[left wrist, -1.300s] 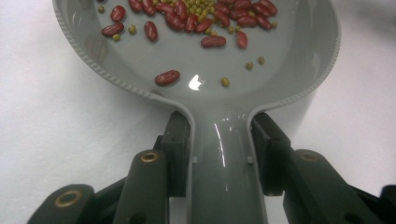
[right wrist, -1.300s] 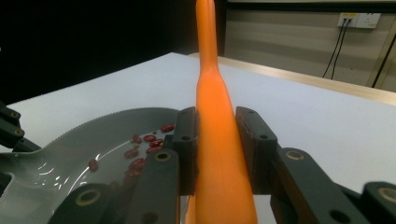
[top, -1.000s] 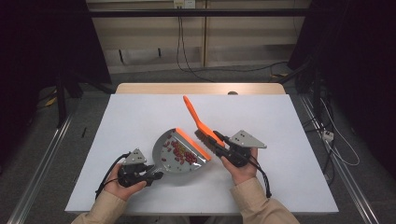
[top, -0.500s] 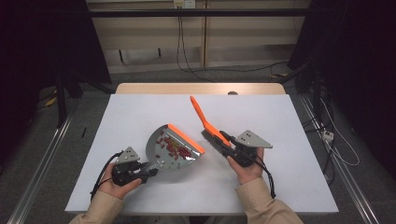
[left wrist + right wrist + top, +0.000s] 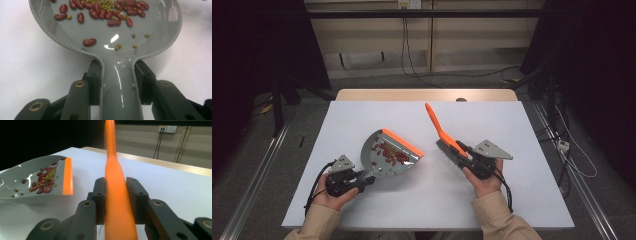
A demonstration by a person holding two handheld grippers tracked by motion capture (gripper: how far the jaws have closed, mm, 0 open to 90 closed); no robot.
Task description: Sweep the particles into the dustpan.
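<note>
A grey dustpan [image 5: 388,156] with an orange lip lies left of the table's middle and holds several red and green beans [image 5: 387,152]. In the left gripper view the beans [image 5: 105,12] lie toward the pan's front. My left gripper [image 5: 368,179] is shut on the dustpan handle [image 5: 117,87], one jaw pressing each side. To its right, my right gripper [image 5: 463,151] is shut on an orange-handled brush [image 5: 438,125], whose handle [image 5: 115,195] rises between the jaws. The brush's dark bristles [image 5: 447,150] hang over the table, apart from the pan. The dustpan [image 5: 32,182] shows at the left of the right gripper view, lip raised.
The white table [image 5: 512,200] has bare room on all sides of the two tools. A wooden edge [image 5: 427,95] runs along the far side. Cables and dark stands [image 5: 277,100] sit on the floor beyond and beside the table.
The brush has swung right, away from the dustpan's orange lip, with my right hand. The dustpan has shifted slightly left, so a gap now lies between the two tools.
</note>
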